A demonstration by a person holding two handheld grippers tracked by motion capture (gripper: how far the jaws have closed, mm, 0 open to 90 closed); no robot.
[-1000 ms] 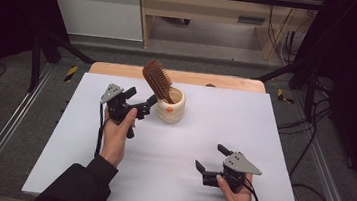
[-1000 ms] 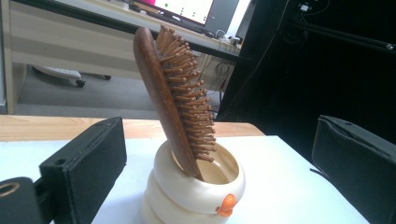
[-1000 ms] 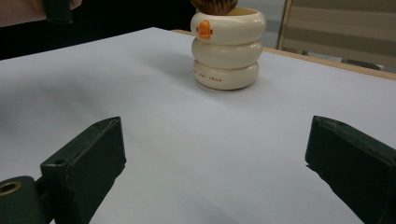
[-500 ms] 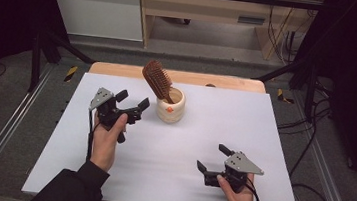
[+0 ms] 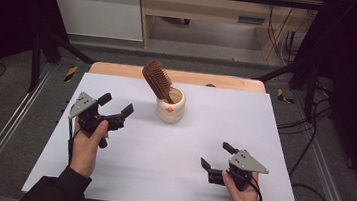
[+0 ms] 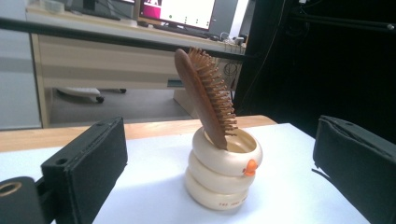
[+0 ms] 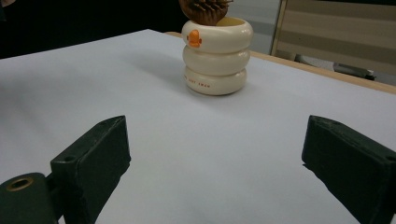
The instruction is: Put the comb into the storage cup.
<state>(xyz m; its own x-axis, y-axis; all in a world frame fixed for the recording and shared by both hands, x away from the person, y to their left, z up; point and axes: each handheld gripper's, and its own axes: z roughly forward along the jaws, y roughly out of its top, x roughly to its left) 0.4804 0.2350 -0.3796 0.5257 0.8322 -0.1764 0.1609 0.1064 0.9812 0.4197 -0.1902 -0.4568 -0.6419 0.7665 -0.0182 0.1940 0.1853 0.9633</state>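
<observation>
Left tool; ridged, seemingly ceramic cup

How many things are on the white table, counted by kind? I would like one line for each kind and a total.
Wooden hairbrush: 1, standing tilted in the holder
Cream ringed holder: 1
Handheld grippers: 2, the left gripper and the right gripper, both open and holding nothing
Total: 4
</observation>
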